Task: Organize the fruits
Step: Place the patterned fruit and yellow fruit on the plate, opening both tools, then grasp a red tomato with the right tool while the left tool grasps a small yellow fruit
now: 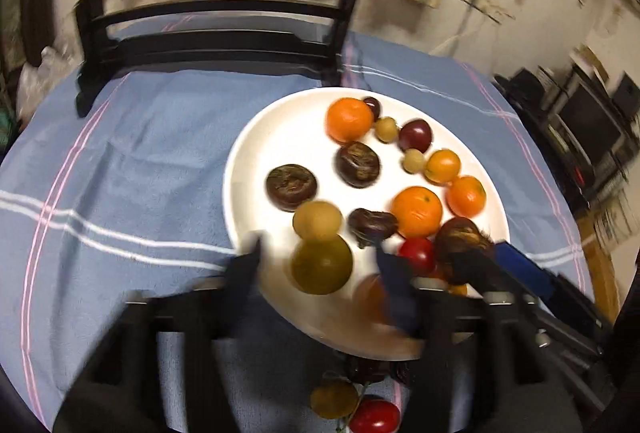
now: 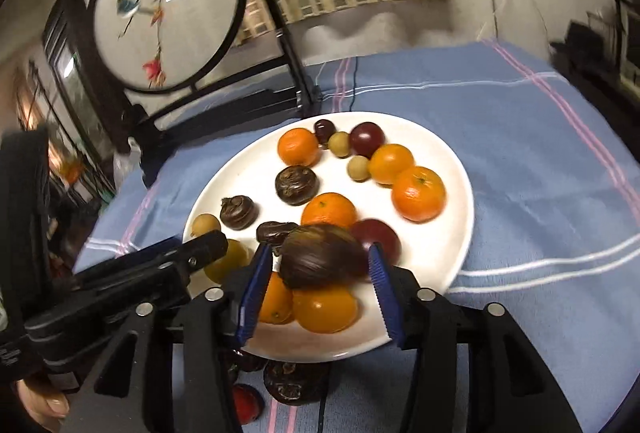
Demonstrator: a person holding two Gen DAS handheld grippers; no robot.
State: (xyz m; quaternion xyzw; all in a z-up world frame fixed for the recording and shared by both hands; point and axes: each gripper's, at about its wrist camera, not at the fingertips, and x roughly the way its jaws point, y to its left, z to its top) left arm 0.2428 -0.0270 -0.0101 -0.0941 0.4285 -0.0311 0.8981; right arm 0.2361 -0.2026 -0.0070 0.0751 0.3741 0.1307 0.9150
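A white plate [image 1: 256, 137] [image 2: 444, 149] on the blue cloth holds several mandarins, tomatoes, dark chestnut-like fruits and small tan fruits. My left gripper [image 1: 318, 259] hangs open over the plate's near edge. A yellow-green tomato [image 1: 322, 265] lies between its fingers, and no pad shows pressing on it. My right gripper [image 2: 318, 275] has its blue pads either side of a dark brown oval fruit [image 2: 322, 257] [image 1: 458, 235]. That fruit rests on two orange fruits [image 2: 324, 307], and a gap shows at the left pad. The left gripper's finger [image 2: 200, 249] shows at the left of the right wrist view.
Loose fruits lie on the cloth in front of the plate: a red tomato [image 1: 374, 417], a tan fruit [image 1: 334, 399] and dark ones [image 2: 294, 381]. A dark wooden stand with a round embroidered screen [image 2: 168, 5] stands behind the plate. A person's fingers [image 2: 42, 405] show at the lower left.
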